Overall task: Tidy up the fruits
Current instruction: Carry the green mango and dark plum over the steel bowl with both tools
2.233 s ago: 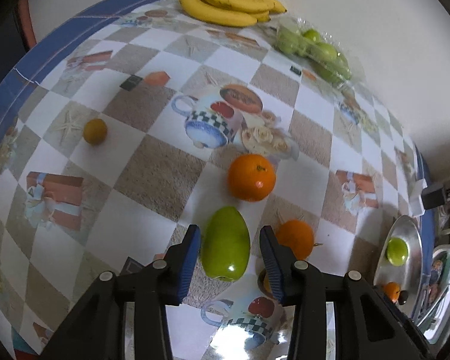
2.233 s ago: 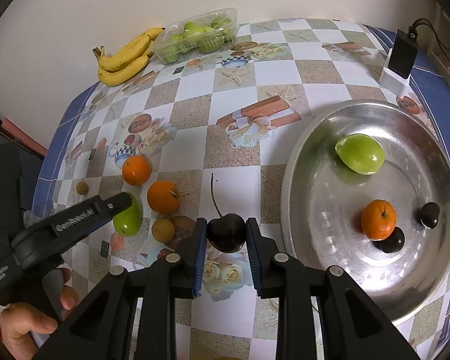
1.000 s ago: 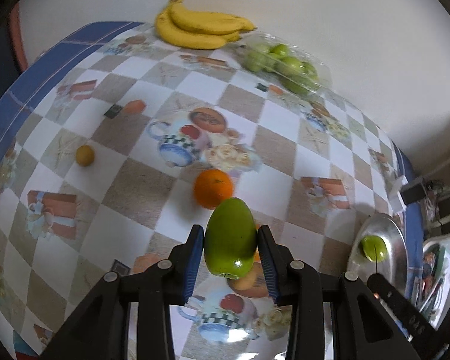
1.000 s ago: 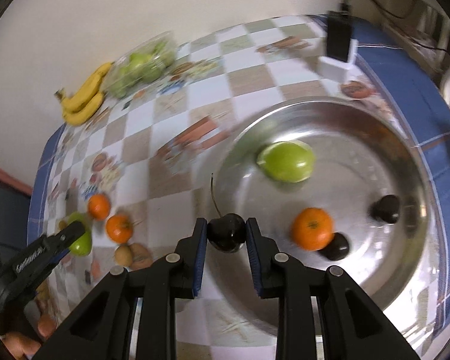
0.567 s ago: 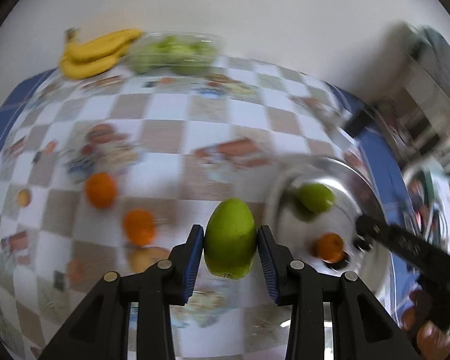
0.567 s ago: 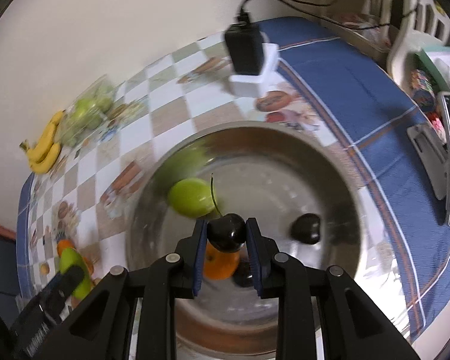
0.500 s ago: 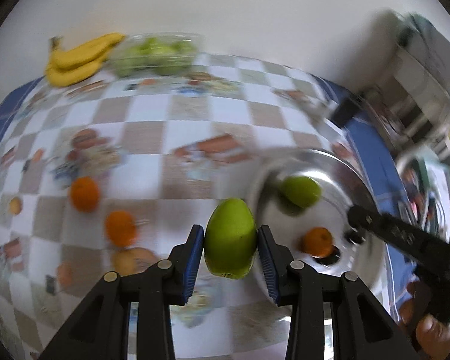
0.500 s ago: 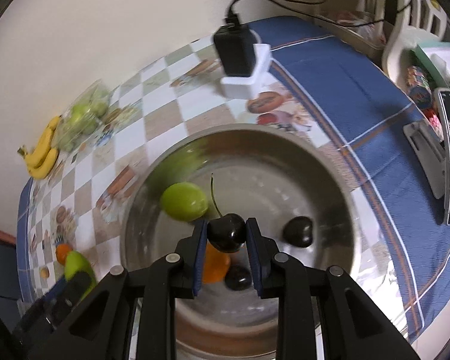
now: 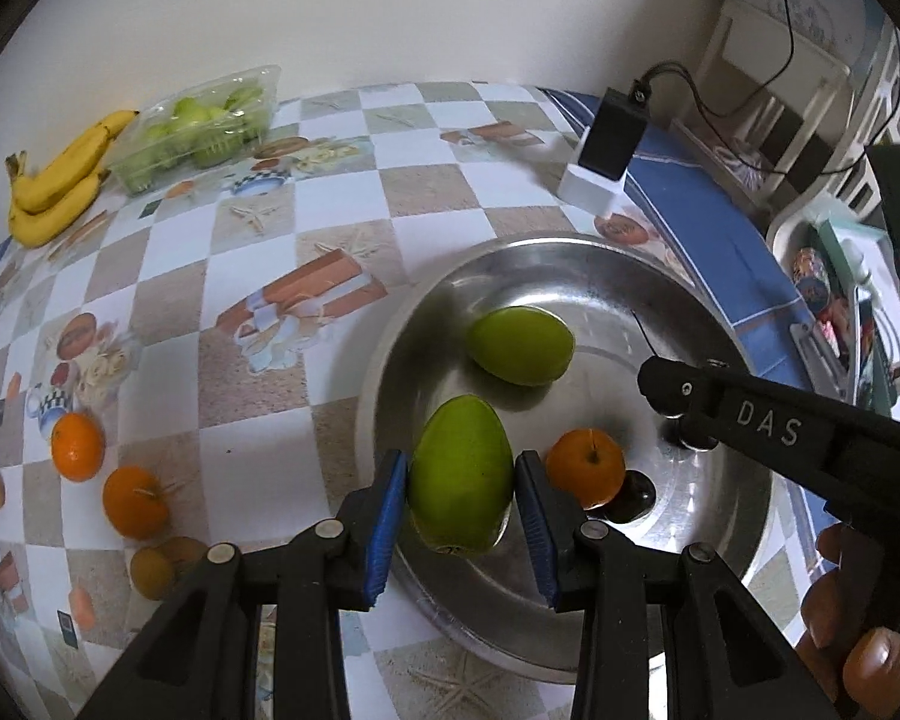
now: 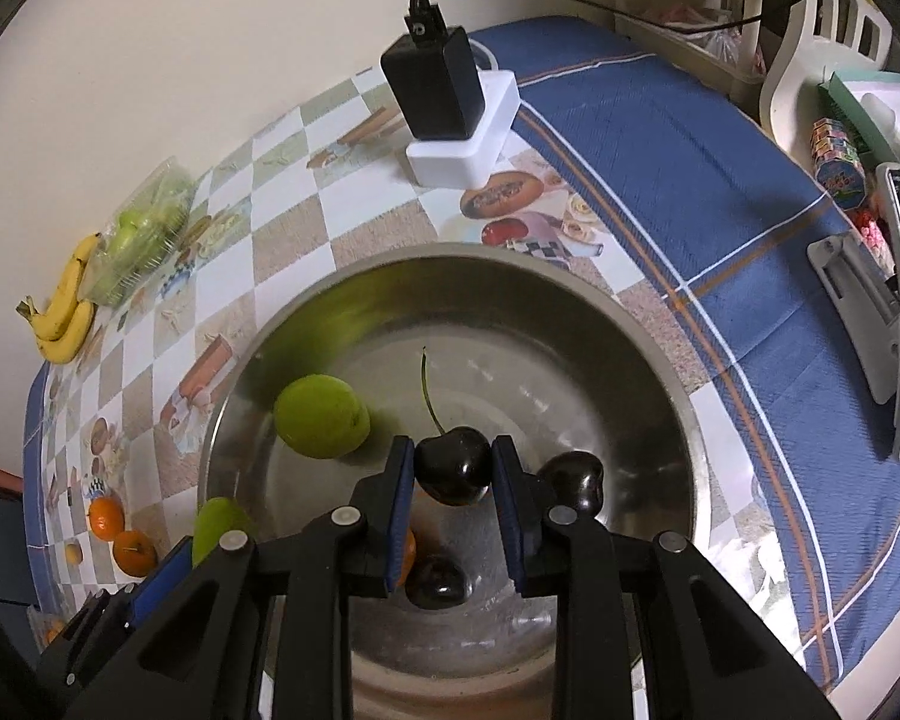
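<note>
Both grippers were black plastic with blue pads [image 9: 384, 510] and silver screws [image 9: 328, 528]; the right gripper [image 9: 750, 420] bore white "DAS" lettering [image 9: 768, 420].

I am holding a green mango [image 9: 461, 483] clamped between the blue pads of the left gripper [image 9: 459, 516], hanging over the near-left rim of the steel tray [image 9: 576, 252]. Inside the tray are lying a second green fruit [image 9: 521, 345] and an orange [image 9: 585, 468]. The right gripper [image 9: 669, 387] is reaching in from the tray's right side. Two oranges [image 9: 77, 446] are sitting near the table's left edge.
</note>
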A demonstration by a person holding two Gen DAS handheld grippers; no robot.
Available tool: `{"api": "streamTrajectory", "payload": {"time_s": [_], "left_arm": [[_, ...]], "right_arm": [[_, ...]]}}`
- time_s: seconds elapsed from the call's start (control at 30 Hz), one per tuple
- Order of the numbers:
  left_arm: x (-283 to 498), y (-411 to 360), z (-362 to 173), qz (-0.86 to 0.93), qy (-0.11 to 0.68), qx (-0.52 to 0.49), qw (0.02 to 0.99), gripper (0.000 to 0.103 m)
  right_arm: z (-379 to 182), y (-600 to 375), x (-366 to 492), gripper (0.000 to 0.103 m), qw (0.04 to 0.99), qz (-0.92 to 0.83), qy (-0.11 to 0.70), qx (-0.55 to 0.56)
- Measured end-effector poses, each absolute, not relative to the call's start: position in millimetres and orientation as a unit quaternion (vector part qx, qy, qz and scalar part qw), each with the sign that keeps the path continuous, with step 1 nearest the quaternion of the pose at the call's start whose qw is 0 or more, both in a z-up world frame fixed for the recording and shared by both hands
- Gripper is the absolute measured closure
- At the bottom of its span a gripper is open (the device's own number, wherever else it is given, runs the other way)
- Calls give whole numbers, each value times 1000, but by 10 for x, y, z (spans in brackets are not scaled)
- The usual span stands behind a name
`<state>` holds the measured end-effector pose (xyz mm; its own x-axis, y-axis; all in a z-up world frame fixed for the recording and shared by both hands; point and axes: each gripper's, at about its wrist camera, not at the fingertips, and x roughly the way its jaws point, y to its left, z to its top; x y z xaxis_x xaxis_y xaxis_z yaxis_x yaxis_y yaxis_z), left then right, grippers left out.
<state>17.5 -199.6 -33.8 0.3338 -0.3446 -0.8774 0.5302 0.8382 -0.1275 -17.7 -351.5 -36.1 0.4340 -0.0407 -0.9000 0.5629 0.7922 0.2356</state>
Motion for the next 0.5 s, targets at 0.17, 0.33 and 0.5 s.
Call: {"api": "streamTrajectory", "payload": {"time_s": [0.17,0.33,0.5], "left_arm": [[148,-2073,-376,-276,509,105,808,63],[112,-2128,-422,-279,511,120,805,63],[92,-2154,-462,-279,513,130,801,63]], "right_arm": [[-420,-3526,-161,76,800,-189,505,264],[-434,-3522,-151,76,798,-189,509,263],[-450,-3519,-147,76,796,-189,512,262]]}}
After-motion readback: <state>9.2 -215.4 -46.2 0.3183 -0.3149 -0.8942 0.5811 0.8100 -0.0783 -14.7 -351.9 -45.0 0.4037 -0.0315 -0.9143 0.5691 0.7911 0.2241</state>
